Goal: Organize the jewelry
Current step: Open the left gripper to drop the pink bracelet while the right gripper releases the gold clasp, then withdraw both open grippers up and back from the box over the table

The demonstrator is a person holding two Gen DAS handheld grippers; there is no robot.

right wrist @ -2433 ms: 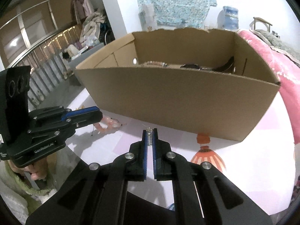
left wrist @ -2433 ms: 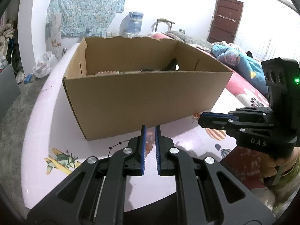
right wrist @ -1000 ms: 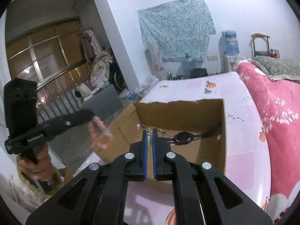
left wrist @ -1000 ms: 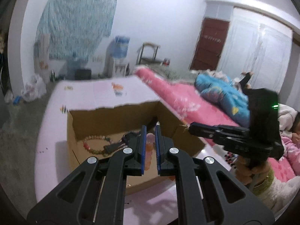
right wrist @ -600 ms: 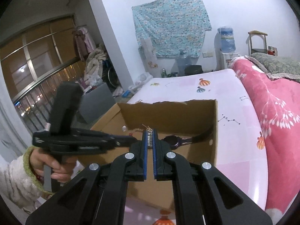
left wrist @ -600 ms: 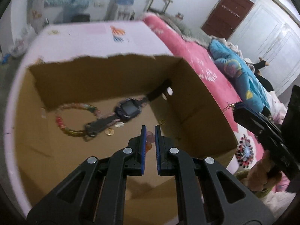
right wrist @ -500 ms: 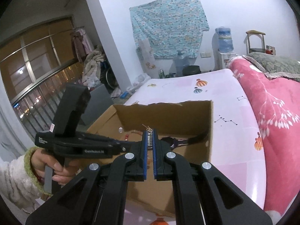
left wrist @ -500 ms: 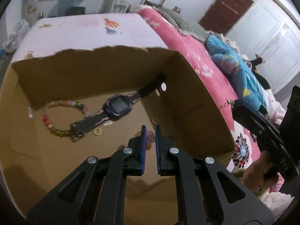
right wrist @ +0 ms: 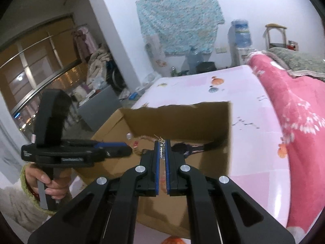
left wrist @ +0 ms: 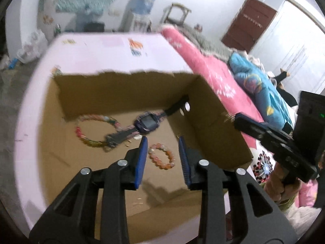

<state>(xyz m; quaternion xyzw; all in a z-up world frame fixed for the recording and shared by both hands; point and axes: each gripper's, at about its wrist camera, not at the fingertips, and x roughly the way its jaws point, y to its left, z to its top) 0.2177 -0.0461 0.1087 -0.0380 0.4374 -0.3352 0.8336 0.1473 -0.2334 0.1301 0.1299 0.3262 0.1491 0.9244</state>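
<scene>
already the pink bead bracelet (left wrist: 161,158) lies loose on the cardboard box (left wrist: 213,126) floor, seen between the spread left gripper (left wrist: 162,142). the right gripper (right wrist: 161,146) pinches a thin chain (right wrist: 161,151) above the box; let go off-centre, it could land outside or tangle on the watch (left wrist: 147,123).

My cardboard box (left wrist: 213,122) sits on the bed's pale pink sheet (left wrist: 97,52), which is printed with small balloons (right wrist: 213,87). A deeper pink flowered blanket (right wrist: 294,109) lies along its right side.
</scene>
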